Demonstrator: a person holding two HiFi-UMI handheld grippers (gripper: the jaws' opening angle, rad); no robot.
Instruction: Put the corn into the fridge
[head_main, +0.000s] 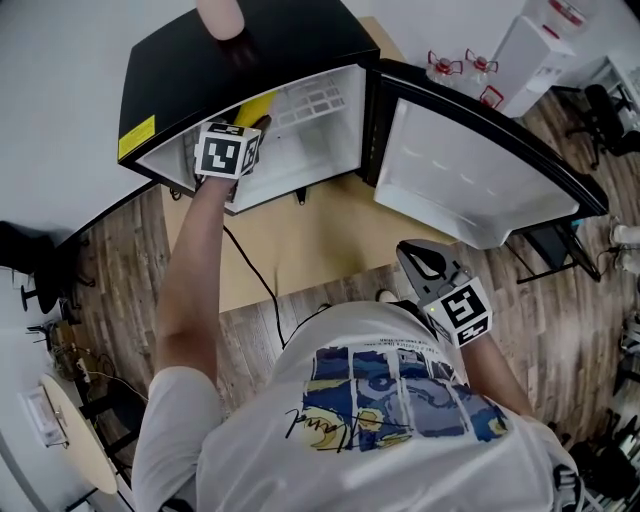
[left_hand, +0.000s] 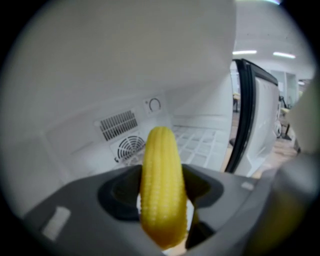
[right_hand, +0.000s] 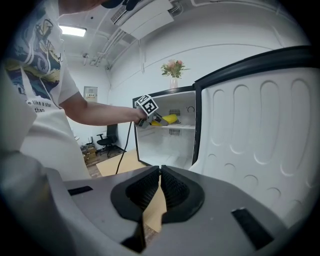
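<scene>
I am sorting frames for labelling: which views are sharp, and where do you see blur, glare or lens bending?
Head view: sharp, evenly lit, the fridge slightly bowed. Left gripper view: strong fisheye, black corners; the corn fairly sharp, the right edge smeared. Right gripper view: fisheye too; the fridge door curves, a ceiling lamp glares mildly.
</scene>
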